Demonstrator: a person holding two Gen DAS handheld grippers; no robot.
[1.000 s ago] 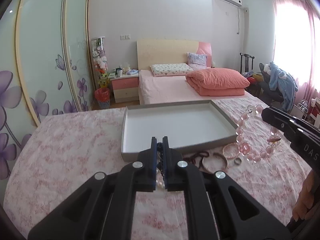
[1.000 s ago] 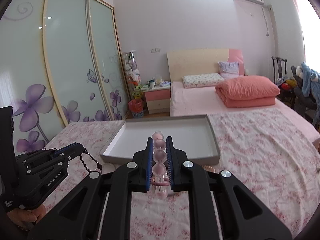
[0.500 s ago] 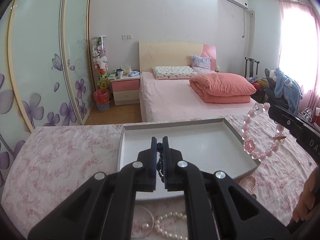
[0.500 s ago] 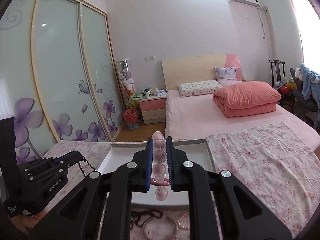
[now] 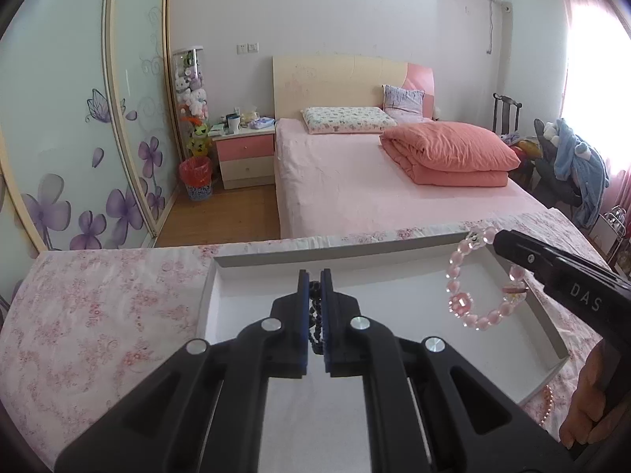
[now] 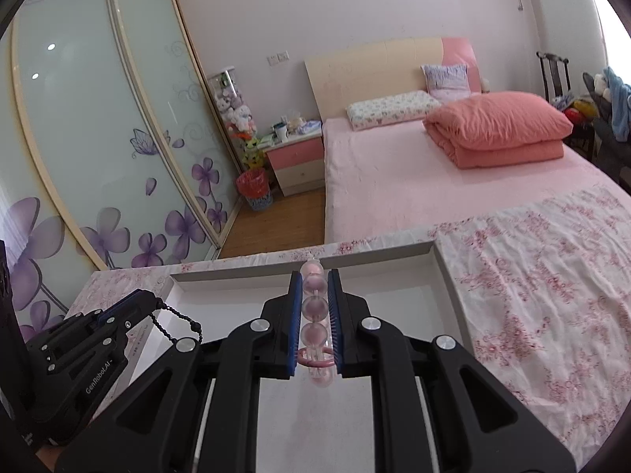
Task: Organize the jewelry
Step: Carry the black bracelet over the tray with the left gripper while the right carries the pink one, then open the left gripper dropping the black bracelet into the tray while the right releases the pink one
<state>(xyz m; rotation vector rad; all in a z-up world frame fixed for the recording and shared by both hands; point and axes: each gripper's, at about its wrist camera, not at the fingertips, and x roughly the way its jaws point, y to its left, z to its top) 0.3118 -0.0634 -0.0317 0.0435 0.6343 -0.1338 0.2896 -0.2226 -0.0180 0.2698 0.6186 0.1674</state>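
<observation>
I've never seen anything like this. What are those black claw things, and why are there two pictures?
They are grabbing tools, one in each of a person's hands. Each has a small camera looking along its two fingers, so you get two pictures. The left tool pinches a dark bead string. The right tool pinches a pink bead bracelet; in the left tool's picture it dangles from that tool. Both hover over a shallow grey tray on a flowery cloth. More pink beads lie beside the tray.
</observation>
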